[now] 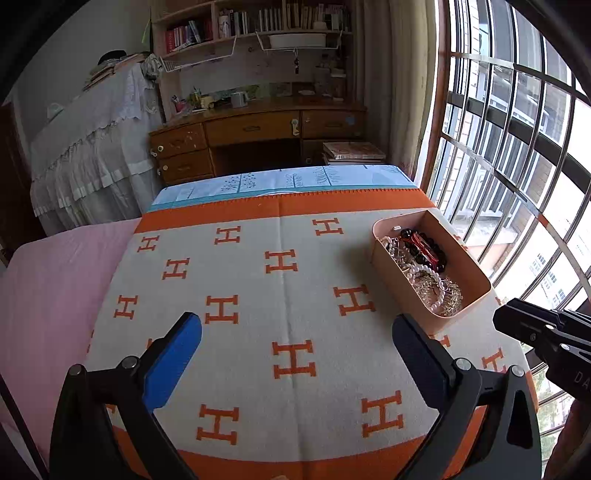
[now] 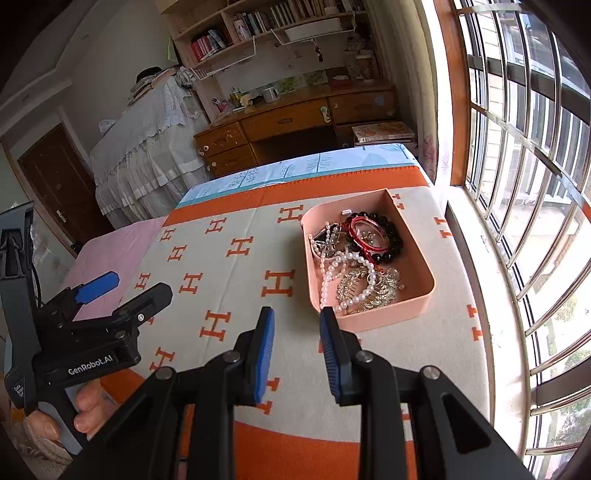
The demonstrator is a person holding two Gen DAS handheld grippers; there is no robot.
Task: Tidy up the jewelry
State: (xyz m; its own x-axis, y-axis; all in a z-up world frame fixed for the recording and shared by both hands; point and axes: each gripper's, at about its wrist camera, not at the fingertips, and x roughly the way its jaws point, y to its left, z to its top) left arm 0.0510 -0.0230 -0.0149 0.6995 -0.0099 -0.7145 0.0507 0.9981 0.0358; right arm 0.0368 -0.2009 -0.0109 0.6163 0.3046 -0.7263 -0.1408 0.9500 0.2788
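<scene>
A pink box (image 2: 417, 295) full of jewelry (image 2: 356, 258) sits on the blanket (image 2: 229, 266), right of middle in the frame. The right gripper (image 2: 297, 354) is just below it, jaws open and empty. The left gripper (image 1: 295, 363) has wide open jaws too.

Wooden desk (image 1: 258, 129) under bookshelves (image 1: 255, 22), beside barred window (image 1: 517, 147).
</scene>
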